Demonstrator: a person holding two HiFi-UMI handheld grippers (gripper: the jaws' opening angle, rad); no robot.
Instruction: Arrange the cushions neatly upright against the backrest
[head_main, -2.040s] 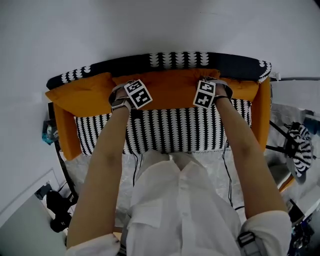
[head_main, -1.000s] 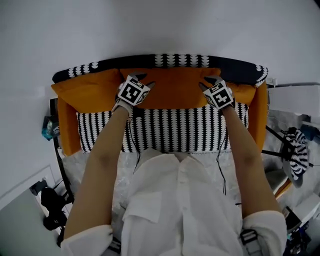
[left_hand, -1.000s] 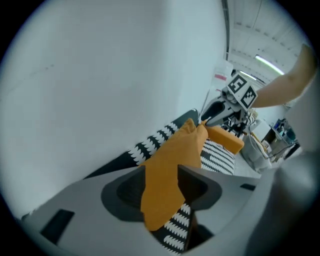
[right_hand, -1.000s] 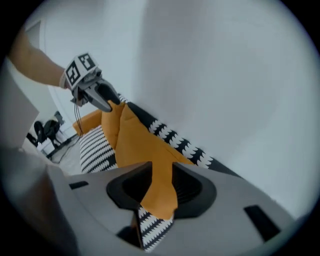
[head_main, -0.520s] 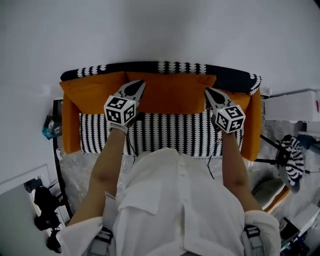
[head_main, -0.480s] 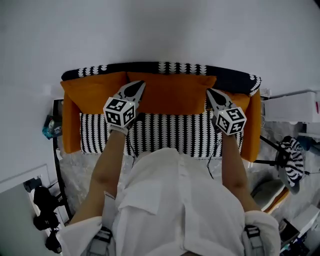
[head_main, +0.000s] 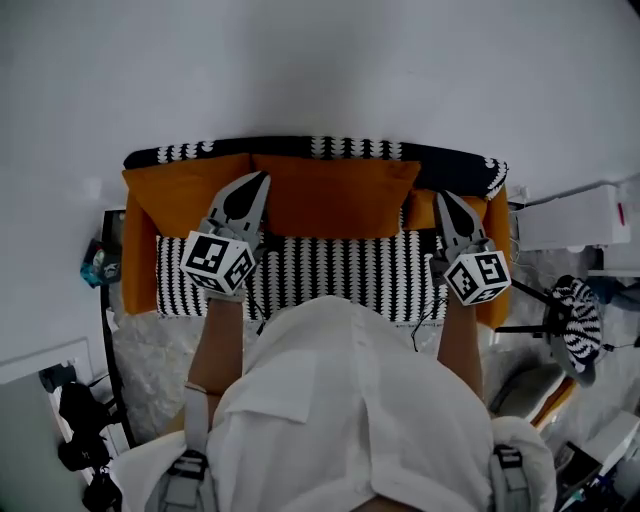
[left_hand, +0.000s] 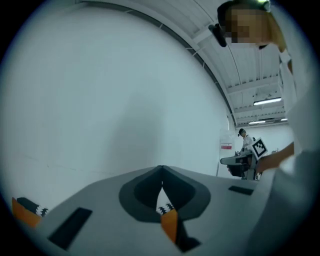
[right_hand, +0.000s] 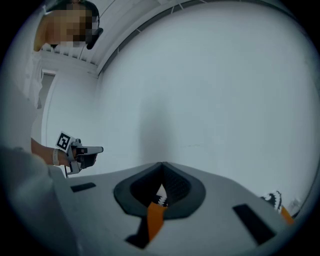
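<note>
Three orange cushions stand in a row against the sofa's black-and-white backrest (head_main: 330, 148): a left cushion (head_main: 185, 195), a wide middle cushion (head_main: 335, 195) and a small right cushion (head_main: 422, 210). My left gripper (head_main: 262, 177) hovers over the seam between the left and middle cushions. My right gripper (head_main: 441, 195) hovers over the small right cushion. Both point level at the white wall and have just closed with nothing between the fingers. The tips meet in the left gripper view (left_hand: 161, 170) and the right gripper view (right_hand: 163, 165). Neither touches a cushion.
The striped seat (head_main: 330, 270) lies between orange armrests (head_main: 135, 260). A stand with a striped cloth (head_main: 578, 320) and a white box (head_main: 580, 215) are at the right. Dark gear (head_main: 80, 420) sits on the floor at the left. A person (left_hand: 243, 140) stands far off.
Both grippers let go of the middle cushion's top corners, rose and drew back toward the person, and their jaws closed. The cushions stay against the backrest.
</note>
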